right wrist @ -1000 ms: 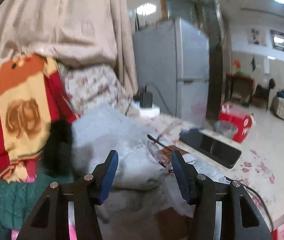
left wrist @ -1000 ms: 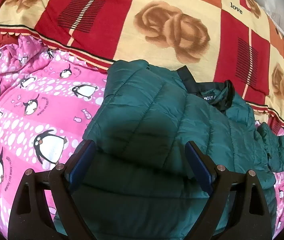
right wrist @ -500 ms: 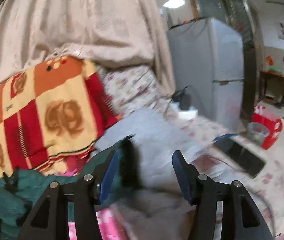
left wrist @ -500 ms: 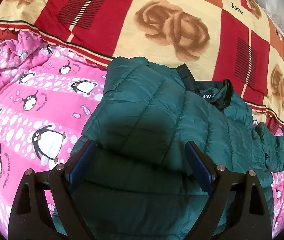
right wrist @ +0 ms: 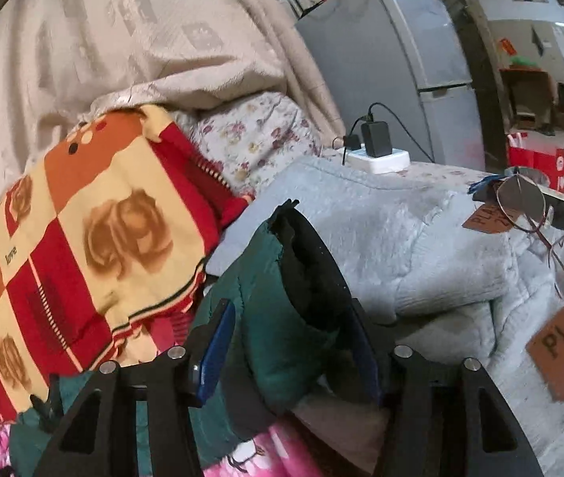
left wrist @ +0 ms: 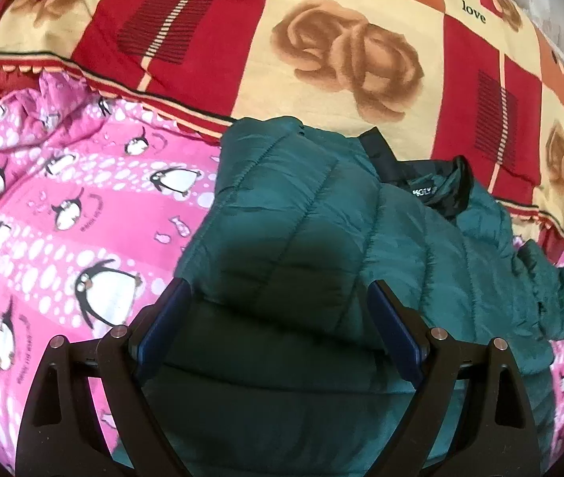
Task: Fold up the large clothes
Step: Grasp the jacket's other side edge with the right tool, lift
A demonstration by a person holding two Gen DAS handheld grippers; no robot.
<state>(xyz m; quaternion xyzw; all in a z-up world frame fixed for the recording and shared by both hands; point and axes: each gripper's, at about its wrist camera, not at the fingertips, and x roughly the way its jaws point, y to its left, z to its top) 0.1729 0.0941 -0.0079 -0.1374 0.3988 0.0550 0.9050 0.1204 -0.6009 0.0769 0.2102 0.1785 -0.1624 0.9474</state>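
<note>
Presently one green jacket (left wrist: 302,214) lies on the penguin blanket (left wrist: 63,214), its lower hem cut off at 6 o'clock — left gripper (left wrist: 278,330) spread wide above it. Right gripper (right wrist: 286,342) has a sleeve (right wrist: 282,278) between its fingers — grip cannot be confirmed.

the dark green puffy quilted jacket (left wrist: 306,214) is smooth cloth with a soft shine. the pink penguin blanket (left wrist: 63,214) looks fuzzy. the red and cream rose blanket (left wrist: 345,51) is soft and matt. the pale grey knitted sweater (right wrist: 421,246) looks fluffy, and the grey fridge (right wrist: 393,59) smooth.

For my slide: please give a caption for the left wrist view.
Open left gripper above a green jacket on a pink blanket.
</note>
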